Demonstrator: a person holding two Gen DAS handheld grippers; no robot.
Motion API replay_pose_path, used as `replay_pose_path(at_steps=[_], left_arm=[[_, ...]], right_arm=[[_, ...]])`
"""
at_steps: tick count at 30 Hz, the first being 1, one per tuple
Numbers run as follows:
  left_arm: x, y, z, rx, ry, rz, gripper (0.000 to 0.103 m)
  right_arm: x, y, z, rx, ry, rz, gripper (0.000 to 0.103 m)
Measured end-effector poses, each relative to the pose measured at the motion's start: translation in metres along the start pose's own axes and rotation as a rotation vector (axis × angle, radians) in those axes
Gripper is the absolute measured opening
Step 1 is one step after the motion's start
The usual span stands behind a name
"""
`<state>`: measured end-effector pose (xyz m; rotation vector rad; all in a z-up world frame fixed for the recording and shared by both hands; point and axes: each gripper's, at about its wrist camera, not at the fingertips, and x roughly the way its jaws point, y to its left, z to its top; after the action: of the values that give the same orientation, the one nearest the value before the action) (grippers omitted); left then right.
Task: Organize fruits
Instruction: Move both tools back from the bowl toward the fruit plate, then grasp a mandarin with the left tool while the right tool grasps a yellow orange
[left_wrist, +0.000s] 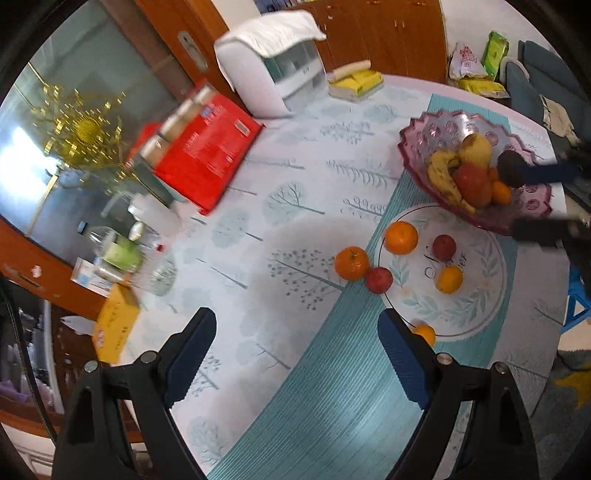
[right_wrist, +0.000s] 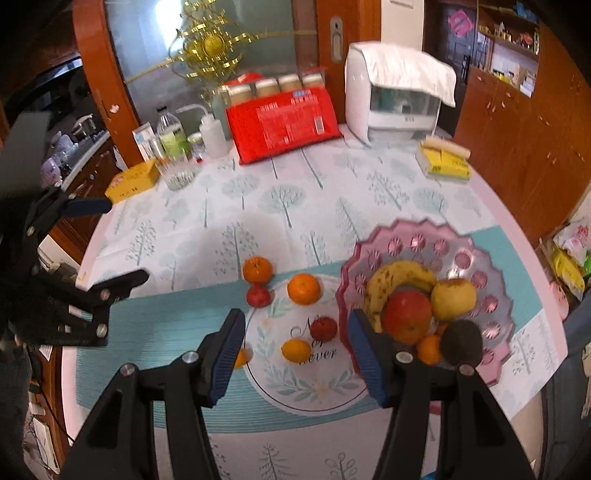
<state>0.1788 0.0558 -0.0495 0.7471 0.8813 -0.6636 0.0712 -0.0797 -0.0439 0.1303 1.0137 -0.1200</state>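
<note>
Your left gripper (left_wrist: 295, 354) is spread wide with nothing between its fingers, hovering over the teal mat (left_wrist: 332, 406); a small orange (left_wrist: 424, 333) peeks just past its right finger. Your right gripper (right_wrist: 295, 354) also gapes empty above the white plate (right_wrist: 306, 387), the pink bowl (right_wrist: 491, 258) of fruit just right.

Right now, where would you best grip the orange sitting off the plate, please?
Grip the orange across its middle, coming from above. It is round and touches the apple on its plate side, so set the fingers on the two free sides.
</note>
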Motion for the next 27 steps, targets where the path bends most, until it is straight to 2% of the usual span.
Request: replay_pose_path(at_steps=[7, 12, 21, 27], left_arm=[[0.069, 0.002, 0.013, -0.060, 0.048, -0.094, 0.088], [0.115, 0.000, 0.024, -0.125, 0.075, -0.161, 0.088], [0.170, -0.013, 0.034, -0.201, 0.113, -0.245, 0.088], [0.193, -0.014, 0.037, -0.256, 0.126, -0.273, 0.086]], right_arm=[[0.055, -0.001, -0.029, 0.036, 0.103, 0.010, 0.058], [0.085, -0.003, -0.049, 0.078, 0.134, 0.034, 0.058], [0.114, -0.015, -0.071, 0.181, 0.081, 0.066, 0.058], [0.128, -0.019, -0.074, 0.199, 0.060, 0.029, 0.058]])
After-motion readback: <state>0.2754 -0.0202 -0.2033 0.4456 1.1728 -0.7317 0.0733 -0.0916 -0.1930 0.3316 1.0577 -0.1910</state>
